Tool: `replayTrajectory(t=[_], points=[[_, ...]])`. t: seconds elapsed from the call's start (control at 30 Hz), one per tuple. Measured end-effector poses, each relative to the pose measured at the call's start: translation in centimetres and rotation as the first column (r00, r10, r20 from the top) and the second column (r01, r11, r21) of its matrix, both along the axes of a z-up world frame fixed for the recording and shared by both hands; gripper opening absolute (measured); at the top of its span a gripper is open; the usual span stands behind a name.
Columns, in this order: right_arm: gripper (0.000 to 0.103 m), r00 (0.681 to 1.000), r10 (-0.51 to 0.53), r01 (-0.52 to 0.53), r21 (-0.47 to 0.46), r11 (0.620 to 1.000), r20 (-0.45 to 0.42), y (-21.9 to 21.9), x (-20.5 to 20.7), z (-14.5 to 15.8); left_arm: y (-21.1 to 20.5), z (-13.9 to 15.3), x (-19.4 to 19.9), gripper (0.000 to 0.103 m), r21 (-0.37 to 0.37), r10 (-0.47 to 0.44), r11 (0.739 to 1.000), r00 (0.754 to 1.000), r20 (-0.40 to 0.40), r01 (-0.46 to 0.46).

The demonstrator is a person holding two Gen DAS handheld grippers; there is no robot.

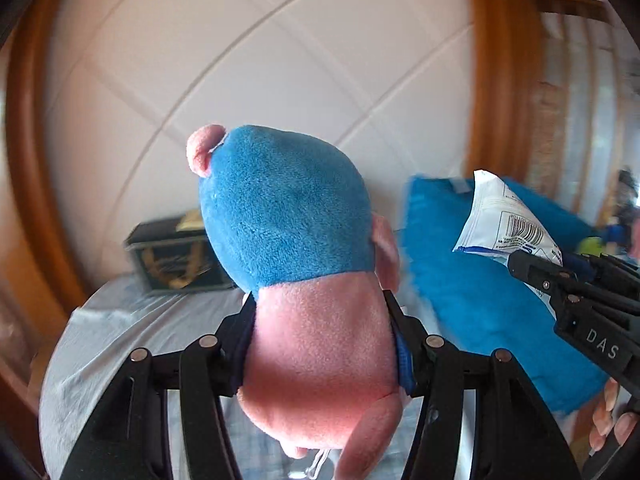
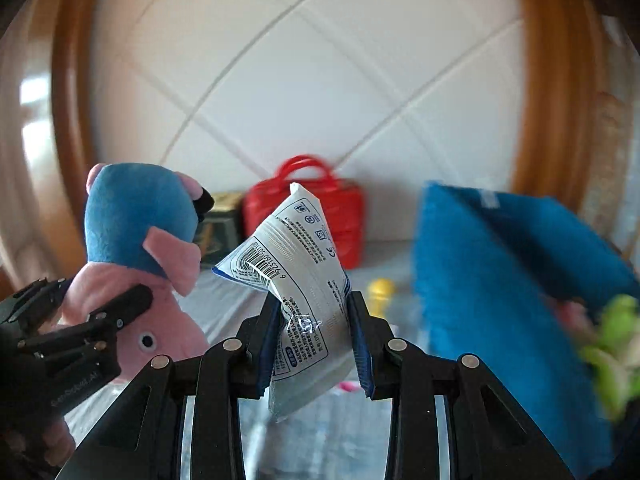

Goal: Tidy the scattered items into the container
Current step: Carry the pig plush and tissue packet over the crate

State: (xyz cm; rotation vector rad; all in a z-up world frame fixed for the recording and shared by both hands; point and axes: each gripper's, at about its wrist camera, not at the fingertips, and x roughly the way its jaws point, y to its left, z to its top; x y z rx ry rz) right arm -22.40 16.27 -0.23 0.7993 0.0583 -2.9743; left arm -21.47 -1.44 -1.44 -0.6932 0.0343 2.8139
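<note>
Plush toy (image 1: 296, 240) upright (blue end up)

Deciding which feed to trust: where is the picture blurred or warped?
Left wrist view: blue-and-pink plush toy sharp; blue fabric container and black box smeared. Right wrist view: white printed sachet sharp; red handbag soft; wooden frame bowed by fisheye.

I'm looking at a surface covered with a pale grey, wrinkled sheet (image 2: 224, 300). I take the red handbag (image 2: 308, 216) as my landmark; it stands upright on the sheet at the far edge against the white tiled wall. Just left of the handbag sits a black box with gold print (image 1: 176, 254). Right of the handbag a large blue cushion (image 2: 500, 280) rests on the sheet. A small yellow thing (image 2: 381, 290), too blurred to name, lies nearer me between handbag and cushion.
</note>
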Motion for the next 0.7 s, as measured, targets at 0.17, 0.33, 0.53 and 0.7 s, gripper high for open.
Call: replayTrajectory(t=[0.17,0.33,0.53,0.7], points=[[0.032,0.986,-0.150,0.151,0.016,0.988,-0.079,9.4,5.7,3.0,10.4,2.8,3.2,0.055,0.009,-0.139,0.990,0.988,-0.066,0.140],[0.032,0.962,-0.245,0.247,0.005,0.969,-0.118,21.7,9.9,3.7,21.3,3.3,5.8,0.055,0.042,-0.209,0.976,0.973,-0.097,0.214],[0.032,0.967,-0.245,0.247,0.031,0.968,-0.065,35.4,8.7,2.0,33.2,1.3,5.7,0.056,0.046,-0.182,0.982,0.983,0.011,0.182],[0.032,0.964,-0.264,0.264,0.000,0.964,0.033,43.6,6.7,-0.7,39.7,0.6,5.5,0.057,-0.031,-0.173,0.984,0.982,0.076,0.176]])
